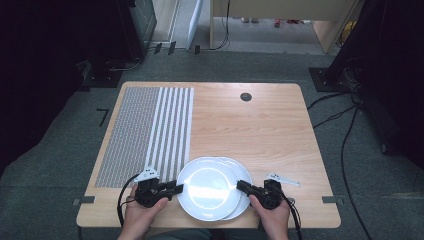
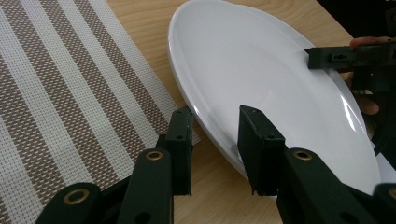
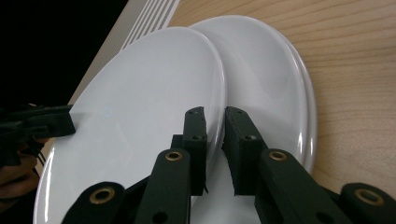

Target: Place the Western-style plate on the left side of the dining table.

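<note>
Two white plates lie offset near the table's front edge. The top plate [image 1: 206, 192] [image 2: 261, 70] [image 3: 140, 116] overlaps the lower plate [image 1: 240, 171] [image 3: 275, 79], which peeks out to the right. My left gripper [image 1: 179, 188] [image 2: 215, 135] has its jaws over and under the top plate's left rim, shut on it. My right gripper [image 1: 240, 186] [image 3: 215, 126] is shut on the same plate's right rim, pinching the thin edge. Each gripper view shows the other gripper at the plate's far rim: the right gripper [image 2: 329, 58] and the left gripper [image 3: 44, 123].
A brown and white striped placemat [image 1: 145, 135] [image 2: 70, 93] covers the left part of the wooden table [image 1: 260, 130], its near corner just beside the plates. A round cable hole [image 1: 245, 96] sits at the far edge. Cables run across the floor on the right.
</note>
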